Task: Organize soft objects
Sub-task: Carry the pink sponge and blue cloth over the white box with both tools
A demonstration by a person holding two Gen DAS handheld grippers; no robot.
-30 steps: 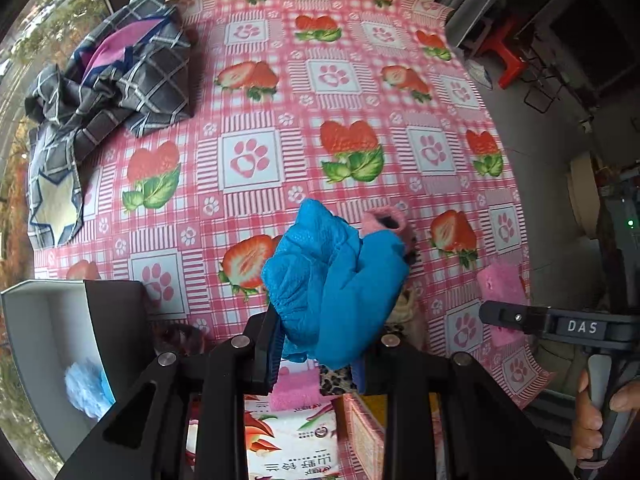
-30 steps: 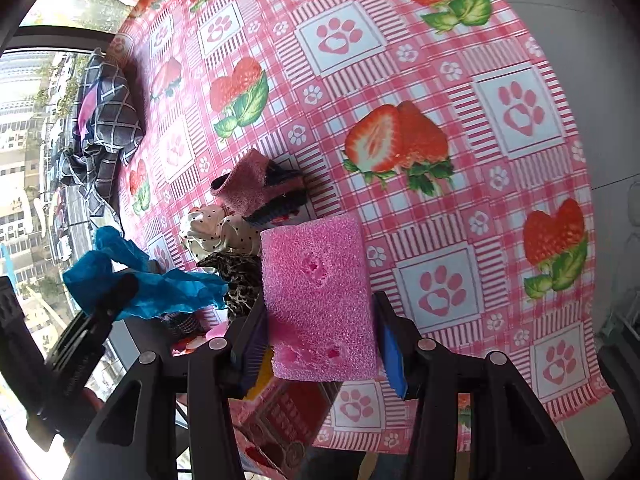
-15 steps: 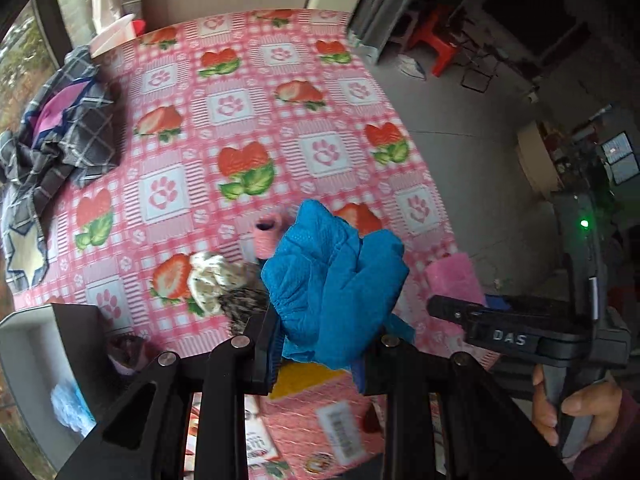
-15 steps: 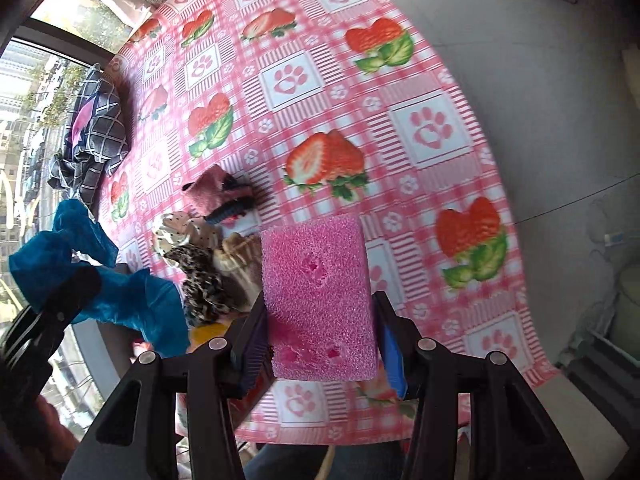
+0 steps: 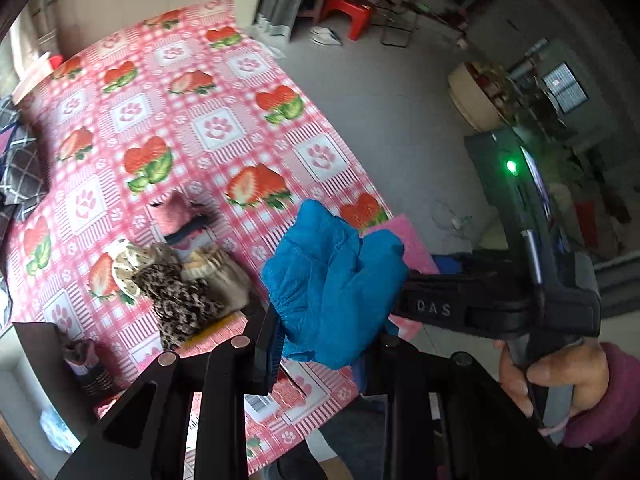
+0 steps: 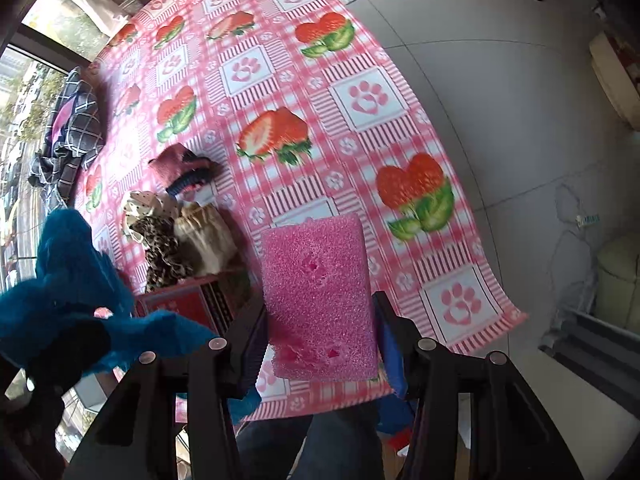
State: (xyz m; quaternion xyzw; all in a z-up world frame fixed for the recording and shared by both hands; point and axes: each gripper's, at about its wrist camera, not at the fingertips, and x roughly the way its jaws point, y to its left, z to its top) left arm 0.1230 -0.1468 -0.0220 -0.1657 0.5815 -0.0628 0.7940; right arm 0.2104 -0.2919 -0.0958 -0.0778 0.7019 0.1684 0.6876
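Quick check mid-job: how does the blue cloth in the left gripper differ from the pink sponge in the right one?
The blue cloth is crumpled and shapeless; the pink sponge is a flat rectangular slab. The cloth is woven fabric; the sponge is porous foam with small gouges. Both are soft and clamped off the table, in the left gripper and right gripper.

Strawberry-and-paw tablecloth over surface. Red plastic stool on grey floor beyond. White sneaker beside stool.
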